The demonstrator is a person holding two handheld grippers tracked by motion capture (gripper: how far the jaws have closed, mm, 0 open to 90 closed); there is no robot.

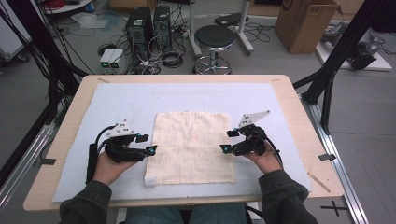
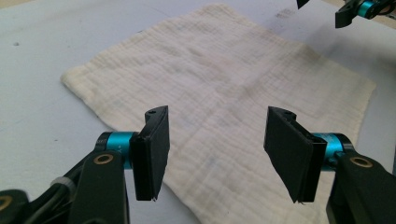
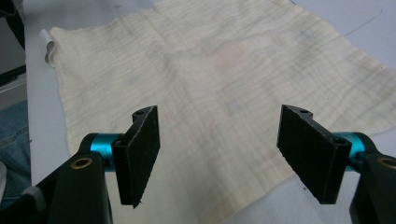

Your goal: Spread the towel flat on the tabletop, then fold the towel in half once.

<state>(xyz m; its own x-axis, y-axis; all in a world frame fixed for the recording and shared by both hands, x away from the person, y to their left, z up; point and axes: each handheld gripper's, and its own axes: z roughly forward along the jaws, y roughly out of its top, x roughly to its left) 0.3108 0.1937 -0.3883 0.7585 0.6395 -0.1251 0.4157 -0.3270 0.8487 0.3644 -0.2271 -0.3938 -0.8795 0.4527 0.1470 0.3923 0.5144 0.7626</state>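
**Both claws open at the cloth's side edges**

A cream cloth [image 1: 192, 147] lies spread flat on the pale blue mat [image 1: 116, 100] covering the counter [image 1: 306, 140], near the person's edge. The left claw [image 1: 150, 143] sits just beside the cloth's left edge, jaws apart, nothing between them. The right claw [image 1: 227, 141] sits at the cloth's right edge, jaws likewise apart and empty. A small white tag [image 1: 149, 181] shows at the cloth's near left corner

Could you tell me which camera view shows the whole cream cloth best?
The high view: the cream cloth lies flat there, all four edges visible. The left gripper view and right gripper view show it closer, cut off at the frame.
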